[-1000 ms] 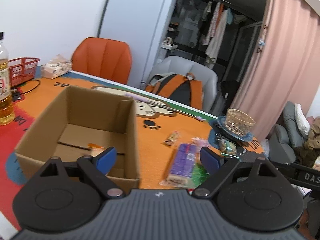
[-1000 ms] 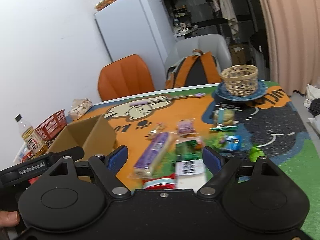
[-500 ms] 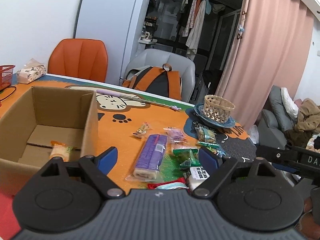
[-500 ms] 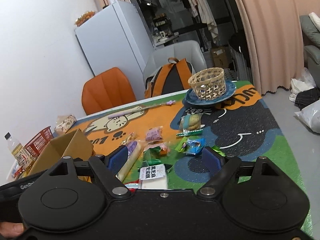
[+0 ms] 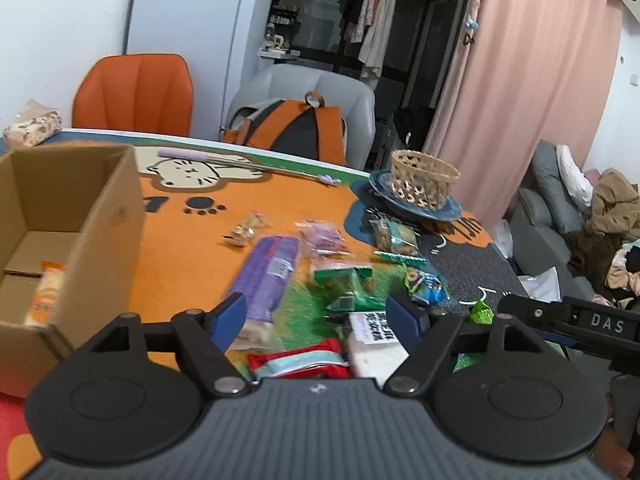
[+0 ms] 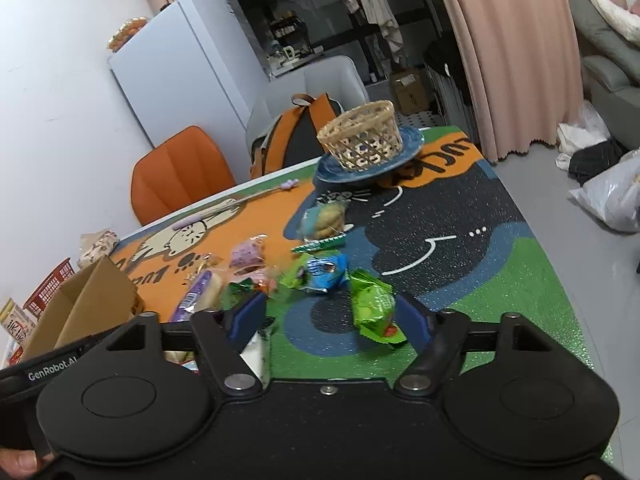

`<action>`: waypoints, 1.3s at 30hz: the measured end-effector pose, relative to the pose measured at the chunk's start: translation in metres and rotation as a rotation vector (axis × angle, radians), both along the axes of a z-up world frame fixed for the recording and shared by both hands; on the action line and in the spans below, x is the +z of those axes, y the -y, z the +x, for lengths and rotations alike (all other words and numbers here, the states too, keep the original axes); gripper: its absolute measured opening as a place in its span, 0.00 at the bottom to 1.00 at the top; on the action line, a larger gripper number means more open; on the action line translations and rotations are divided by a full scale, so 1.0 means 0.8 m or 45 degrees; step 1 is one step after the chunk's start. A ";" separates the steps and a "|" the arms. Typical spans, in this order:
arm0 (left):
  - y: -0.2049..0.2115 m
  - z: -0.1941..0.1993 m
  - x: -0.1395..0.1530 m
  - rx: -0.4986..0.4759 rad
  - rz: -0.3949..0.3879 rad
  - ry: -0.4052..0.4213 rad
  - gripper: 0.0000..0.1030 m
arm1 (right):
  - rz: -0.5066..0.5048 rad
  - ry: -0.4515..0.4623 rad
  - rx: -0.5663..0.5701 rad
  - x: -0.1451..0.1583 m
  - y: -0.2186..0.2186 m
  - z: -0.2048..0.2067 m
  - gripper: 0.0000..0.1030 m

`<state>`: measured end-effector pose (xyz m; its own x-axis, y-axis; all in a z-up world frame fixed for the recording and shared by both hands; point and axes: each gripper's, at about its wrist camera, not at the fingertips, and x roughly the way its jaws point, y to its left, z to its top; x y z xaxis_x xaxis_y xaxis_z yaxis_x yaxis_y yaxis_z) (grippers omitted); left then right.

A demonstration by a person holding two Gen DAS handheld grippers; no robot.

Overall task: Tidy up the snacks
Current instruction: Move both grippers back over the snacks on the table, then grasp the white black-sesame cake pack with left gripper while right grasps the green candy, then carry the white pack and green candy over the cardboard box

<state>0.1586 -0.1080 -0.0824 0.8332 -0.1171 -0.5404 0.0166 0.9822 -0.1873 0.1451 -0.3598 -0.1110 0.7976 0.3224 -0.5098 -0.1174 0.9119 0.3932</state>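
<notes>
Both grippers hover over the snack pile, fingers spread wide, nothing held. Left gripper (image 5: 316, 316) sits above the red packet (image 5: 298, 362) and the purple bar (image 5: 268, 276); the cardboard box (image 5: 100, 216) is left with one orange snack (image 5: 46, 296) inside. Right gripper (image 6: 330, 316) hangs by the green packet (image 6: 374, 308), the blue packet (image 6: 326, 274) just beyond.

We see an orange, green and black cat-print mat (image 5: 188, 248), a brown cardboard box (image 5: 108, 216), a purple wafer pack (image 5: 268, 272) and a blue plate (image 6: 404, 148).
</notes>
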 end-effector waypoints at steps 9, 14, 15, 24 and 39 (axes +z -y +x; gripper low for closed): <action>0.032 0.023 -0.023 -0.052 0.013 -0.068 0.71 | 0.007 -0.053 0.004 -0.021 0.007 0.025 0.64; 0.043 0.034 -0.035 -0.063 0.019 -0.099 0.71 | -0.003 -0.065 0.025 -0.029 0.002 0.042 0.58; 0.045 0.036 -0.037 -0.064 0.022 -0.105 0.71 | -0.003 -0.079 0.027 -0.032 0.002 0.046 0.55; 0.069 0.052 -0.060 -0.093 0.053 -0.162 0.70 | 0.025 -0.100 0.032 -0.046 0.016 0.036 0.31; 0.065 0.029 -0.041 -0.103 0.057 -0.115 0.43 | 0.055 -0.042 0.012 -0.027 0.018 0.011 0.30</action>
